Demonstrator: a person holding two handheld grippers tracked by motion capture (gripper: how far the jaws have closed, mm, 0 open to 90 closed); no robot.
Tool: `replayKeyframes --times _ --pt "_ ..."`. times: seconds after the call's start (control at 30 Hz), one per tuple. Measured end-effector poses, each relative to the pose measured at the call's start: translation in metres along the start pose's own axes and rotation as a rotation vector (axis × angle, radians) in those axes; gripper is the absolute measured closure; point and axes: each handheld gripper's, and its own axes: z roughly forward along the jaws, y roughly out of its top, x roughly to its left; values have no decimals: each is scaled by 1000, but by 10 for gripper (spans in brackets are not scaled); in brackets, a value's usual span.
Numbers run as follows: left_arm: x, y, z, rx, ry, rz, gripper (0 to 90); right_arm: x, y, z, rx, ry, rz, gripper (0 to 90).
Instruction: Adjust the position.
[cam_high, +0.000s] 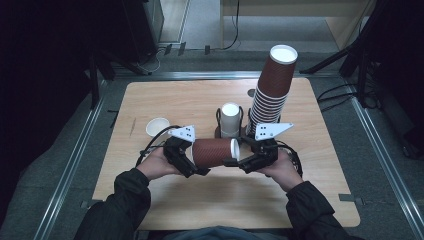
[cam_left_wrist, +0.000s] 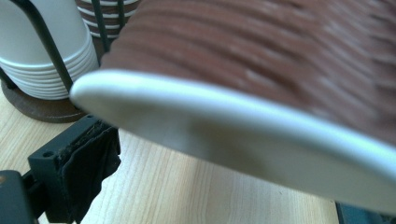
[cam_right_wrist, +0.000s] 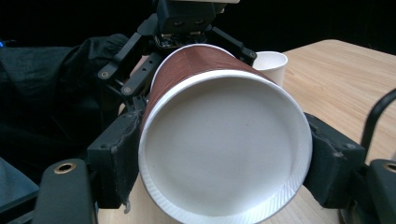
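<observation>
A brown ribbed paper cup (cam_high: 212, 151) lies level in the air over the near middle of the table, held between my two grippers. Its white base (cam_right_wrist: 224, 135) faces the right gripper view. My right gripper (cam_high: 236, 151) has its jaws on either side of that base end, pads (cam_right_wrist: 123, 154) pressed against the wall. My left gripper (cam_high: 199, 156) grips the other, wider end, and it shows beyond the cup in the right gripper view (cam_right_wrist: 187, 51). In the left gripper view the cup's white rim (cam_left_wrist: 233, 121) crosses close to the lens, above one padded jaw.
A tall leaning stack of brown cups (cam_high: 272, 90) stands at the back right of the wooden table (cam_high: 200, 200). A wire holder with stacked white cups (cam_high: 230, 120) sits just behind the grippers. A single white cup (cam_high: 158, 126) stands upright to the left.
</observation>
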Motion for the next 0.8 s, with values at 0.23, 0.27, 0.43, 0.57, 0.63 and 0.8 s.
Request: replayKeyframes --times 0.23,0.27,0.43,0.57,0.63,0.8 --pt "-3 2 -1 -17 10 14 24 1 -2 6 -10 13 8 231" --pt "-2 2 -2 -21 4 11 33 1 -2 6 -14 15 9 231" --pt "-1 2 -1 3 -11 8 59 1 -2 5 -8 19 16 233" --pt "0 2 -1 13 -17 -3 67 0 -2 6 0 14 14 232" --pt "0 3 -1 14 -14 -4 67 0 -2 6 3 18 17 230" --pt "2 1 -8 14 2 -4 67 -1 -2 3 38 12 17 196"
